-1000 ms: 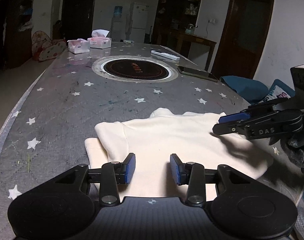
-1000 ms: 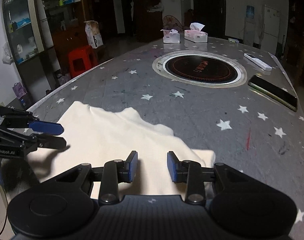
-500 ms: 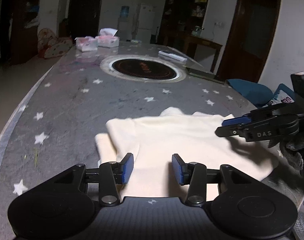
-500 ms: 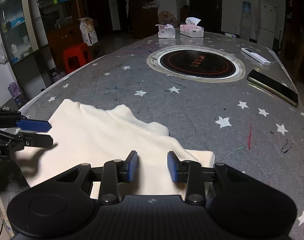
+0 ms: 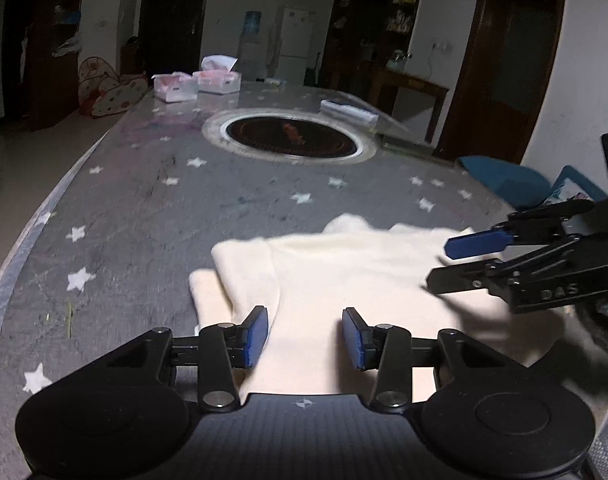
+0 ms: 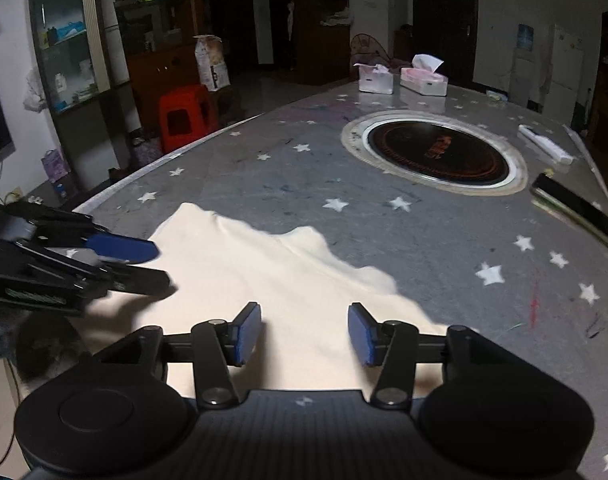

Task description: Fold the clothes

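Observation:
A cream garment (image 5: 343,280) lies folded flat on the grey star-patterned table (image 5: 144,220), near its front edge. It also shows in the right wrist view (image 6: 264,280). My left gripper (image 5: 305,338) is open and empty, hovering over the garment's near left part. My right gripper (image 6: 304,334) is open and empty over the garment's near right part. The right gripper shows at the right of the left wrist view (image 5: 447,264), over the garment's right edge. The left gripper shows at the left of the right wrist view (image 6: 156,264).
A round black cooktop (image 6: 435,152) is set in the table's middle. Two tissue boxes (image 6: 403,78) stand at the far end. A phone (image 6: 575,210) and a white remote (image 6: 543,148) lie on the right side. A red stool (image 6: 184,116) stands beyond the left edge.
Both grippers have shifted a little over the garment, and the right one has opened slightly wider. The garment has not moved.

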Action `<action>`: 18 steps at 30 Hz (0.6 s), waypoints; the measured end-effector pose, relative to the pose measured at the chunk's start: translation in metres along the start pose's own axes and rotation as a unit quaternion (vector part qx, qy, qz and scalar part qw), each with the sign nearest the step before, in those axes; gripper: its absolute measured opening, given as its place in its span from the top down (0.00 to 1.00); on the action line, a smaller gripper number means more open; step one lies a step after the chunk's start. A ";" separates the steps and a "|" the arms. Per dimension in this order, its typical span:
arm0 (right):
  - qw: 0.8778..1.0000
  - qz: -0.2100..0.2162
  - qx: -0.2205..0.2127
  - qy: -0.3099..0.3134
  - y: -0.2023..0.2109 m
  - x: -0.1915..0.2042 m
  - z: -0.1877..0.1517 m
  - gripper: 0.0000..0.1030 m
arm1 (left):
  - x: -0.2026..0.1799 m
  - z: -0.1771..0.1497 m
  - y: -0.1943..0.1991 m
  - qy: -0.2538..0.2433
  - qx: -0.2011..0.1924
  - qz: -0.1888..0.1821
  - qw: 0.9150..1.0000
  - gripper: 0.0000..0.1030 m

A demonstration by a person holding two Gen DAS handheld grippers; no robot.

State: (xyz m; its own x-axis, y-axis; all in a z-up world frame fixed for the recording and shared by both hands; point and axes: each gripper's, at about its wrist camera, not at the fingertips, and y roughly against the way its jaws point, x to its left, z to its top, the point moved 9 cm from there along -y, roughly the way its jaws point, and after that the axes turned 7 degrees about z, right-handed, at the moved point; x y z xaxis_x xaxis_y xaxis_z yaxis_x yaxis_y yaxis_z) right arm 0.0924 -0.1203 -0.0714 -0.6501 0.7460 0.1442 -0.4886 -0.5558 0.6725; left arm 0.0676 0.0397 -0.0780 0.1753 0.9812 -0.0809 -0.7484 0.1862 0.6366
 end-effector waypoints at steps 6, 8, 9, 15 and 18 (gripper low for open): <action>1.000 0.009 0.003 -0.024 -0.007 -0.003 -0.010 0.47 | 0.002 0.000 0.000 0.002 0.009 0.008 1.000 0.56; 1.000 0.009 0.002 -0.028 -0.007 -0.005 -0.011 0.45 | 0.002 0.000 0.000 0.001 0.011 0.012 1.000 0.55; 1.000 0.009 0.001 -0.028 -0.006 -0.005 -0.012 0.45 | 0.002 0.001 0.001 0.000 0.011 0.014 1.000 0.54; 1.000 0.003 -0.006 -0.027 -0.002 -0.003 -0.013 0.44 | 0.005 0.000 0.009 -0.002 0.013 0.034 0.999 0.42; 1.000 0.004 -0.009 -0.021 0.002 0.002 -0.013 0.38 | 0.008 -0.001 0.015 -0.001 0.011 0.044 0.999 0.33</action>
State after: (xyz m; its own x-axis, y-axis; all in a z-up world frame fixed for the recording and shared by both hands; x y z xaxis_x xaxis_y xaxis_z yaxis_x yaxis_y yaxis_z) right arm 0.0825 -0.1244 -0.0789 -0.6287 0.7566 0.1796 -0.4952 -0.5676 0.6577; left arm 0.0571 0.0507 -0.0696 0.1115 0.9935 -0.0223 -0.7470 0.0986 0.6574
